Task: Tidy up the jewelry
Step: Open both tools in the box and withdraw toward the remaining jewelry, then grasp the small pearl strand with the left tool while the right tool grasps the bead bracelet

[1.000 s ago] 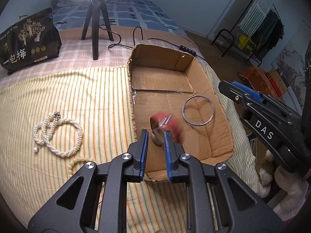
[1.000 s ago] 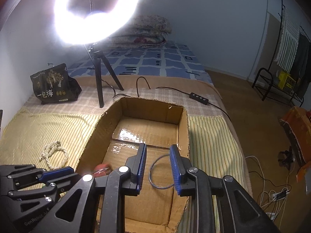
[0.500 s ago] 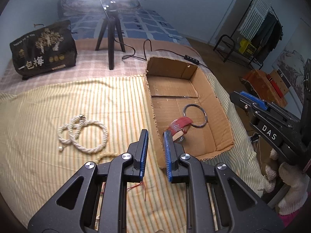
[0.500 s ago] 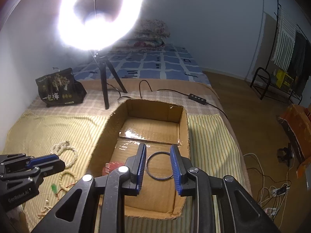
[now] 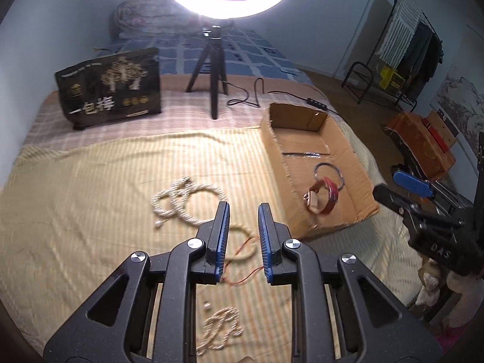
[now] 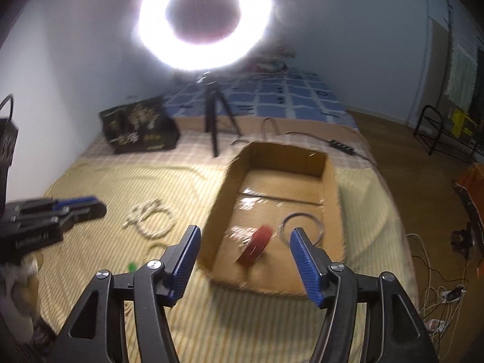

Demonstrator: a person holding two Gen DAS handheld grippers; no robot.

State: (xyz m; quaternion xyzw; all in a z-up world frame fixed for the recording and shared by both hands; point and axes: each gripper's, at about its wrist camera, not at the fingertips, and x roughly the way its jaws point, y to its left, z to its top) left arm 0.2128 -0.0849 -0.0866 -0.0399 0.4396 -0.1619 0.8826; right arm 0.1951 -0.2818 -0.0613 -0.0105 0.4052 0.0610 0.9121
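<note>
Lying in the box (image 5: 357,163), the red bracelet (image 5: 325,195) rests against the thin ring (image 5: 329,171) near the front wall. I have my left gripper (image 5: 242,208) empty, fingers slightly apart, above the blanket (image 5: 90,181) with the pearl necklace (image 5: 187,199) just ahead. My right gripper (image 6: 245,233) hangs wide apart before the box, holding nothing.
</note>
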